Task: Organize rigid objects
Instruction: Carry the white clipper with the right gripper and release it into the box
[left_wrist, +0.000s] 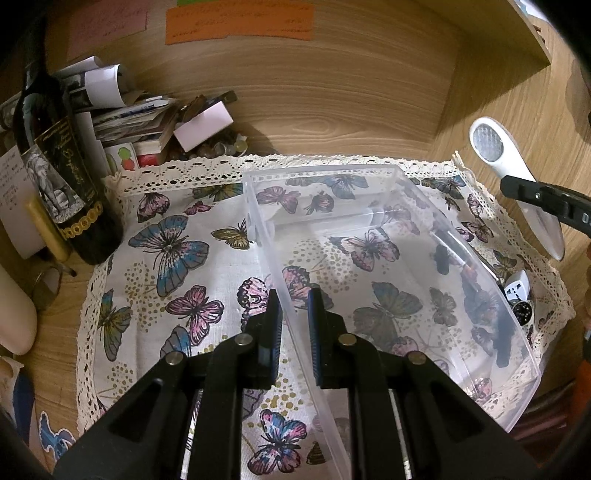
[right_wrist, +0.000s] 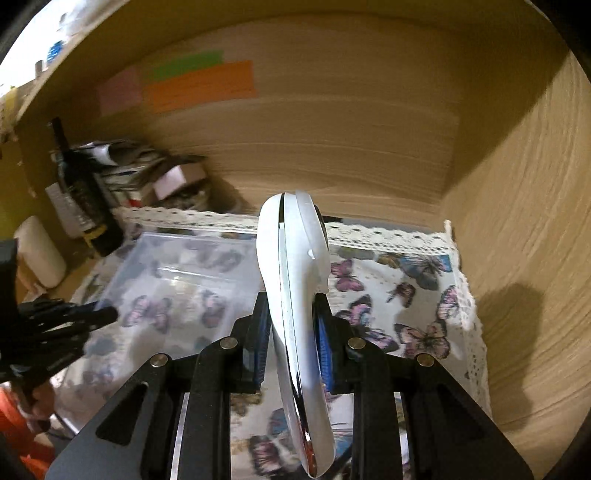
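Bin (left_wrist: 388, 258) on the cloth (left_wrist: 177, 258) mid-desk, still empty — my left gripper (left_wrist: 295, 306) pinches its near wall; my right gripper (right_wrist: 291, 332) clamps the white tool (right_wrist: 295, 295), aloft by the cloth's right edge — placement remains.

- A wooden desk top (left_wrist: 332, 122), pale grain, closed in by a wooden back panel and a side wall on the right.
- A cloth (left_wrist: 177, 266) with printed butterflies and a lace edge lies flat over the middle of it.
- A clear plastic box (left_wrist: 388, 236) stands on the cloth, right of centre.
- A dark bottle (left_wrist: 62, 177) stands upright on the bare wood at the left, just beside the cloth's edge.
- A heap of papers and small boxes (left_wrist: 140, 122) sits behind the bottle, against the back panel — its parts too jumbled to sort out.
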